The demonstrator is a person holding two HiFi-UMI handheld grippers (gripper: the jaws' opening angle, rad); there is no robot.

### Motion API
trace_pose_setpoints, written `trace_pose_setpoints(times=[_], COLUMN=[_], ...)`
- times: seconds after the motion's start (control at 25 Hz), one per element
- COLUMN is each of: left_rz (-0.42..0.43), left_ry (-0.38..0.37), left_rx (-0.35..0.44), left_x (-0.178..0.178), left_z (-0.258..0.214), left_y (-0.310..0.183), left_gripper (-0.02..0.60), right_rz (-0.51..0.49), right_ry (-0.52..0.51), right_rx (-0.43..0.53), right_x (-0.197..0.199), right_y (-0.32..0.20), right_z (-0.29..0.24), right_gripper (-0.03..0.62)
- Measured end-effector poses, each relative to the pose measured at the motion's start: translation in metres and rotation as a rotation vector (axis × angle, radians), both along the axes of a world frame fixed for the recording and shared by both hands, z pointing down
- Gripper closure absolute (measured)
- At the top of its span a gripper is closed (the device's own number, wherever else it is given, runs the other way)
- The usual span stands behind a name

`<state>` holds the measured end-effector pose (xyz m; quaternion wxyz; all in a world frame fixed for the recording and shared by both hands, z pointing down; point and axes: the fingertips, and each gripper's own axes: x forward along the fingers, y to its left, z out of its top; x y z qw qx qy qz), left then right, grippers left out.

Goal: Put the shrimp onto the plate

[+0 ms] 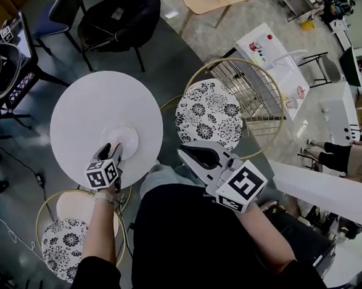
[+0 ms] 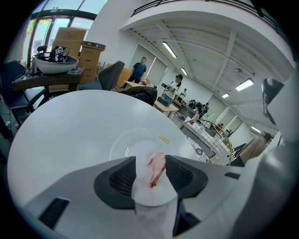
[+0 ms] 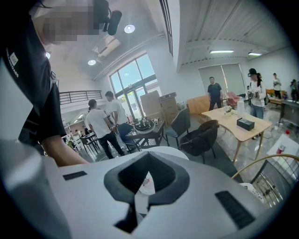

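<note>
Pink shrimp (image 2: 156, 169) looks set on clear glass plate (image 2: 122, 145); my L gripper (image 2: 150, 172) jaws apart, R gripper (image 3: 141, 189) jaws together; only pull-back left.

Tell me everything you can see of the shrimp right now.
The shrimp is small, pale pink and glossy, slightly curved, with a darker red tip at its near end. What it is made of cannot be told. It lies lengthwise between the open jaws of the left gripper, closer to one pad than the other, over the clear plate on the round white table. Whether it already rests on the plate cannot be told.
</note>
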<state>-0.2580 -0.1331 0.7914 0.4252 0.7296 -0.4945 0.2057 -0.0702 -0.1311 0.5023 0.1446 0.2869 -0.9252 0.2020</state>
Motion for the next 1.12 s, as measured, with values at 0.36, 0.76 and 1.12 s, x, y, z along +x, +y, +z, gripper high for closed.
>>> trace_pose_setpoints(times=[0.36,0.76,1.12], left_rz=[-0.030,-0.061,-0.080], left_ry=[-0.009,0.016,0.055], left_rx=[0.039,0.136,0.344], left_x=[-0.012,-0.020,-0.006], left_z=[-0.015,-0.066,-0.176], left_y=[-0.003,-0.011,-0.029], left_gripper=[0.393,0.393,0.394], right_rz=[-0.001,0.008,0.013], right_ry=[-0.014,-0.037,-0.085], right_rx=[0.004,0.012,0.052], right_x=[-0.004,-0.005,-0.004], right_y=[0.000,-0.003,-0.010], right_z=[-0.003,-0.011,-0.034], right_gripper=[0.583,0.583,0.583])
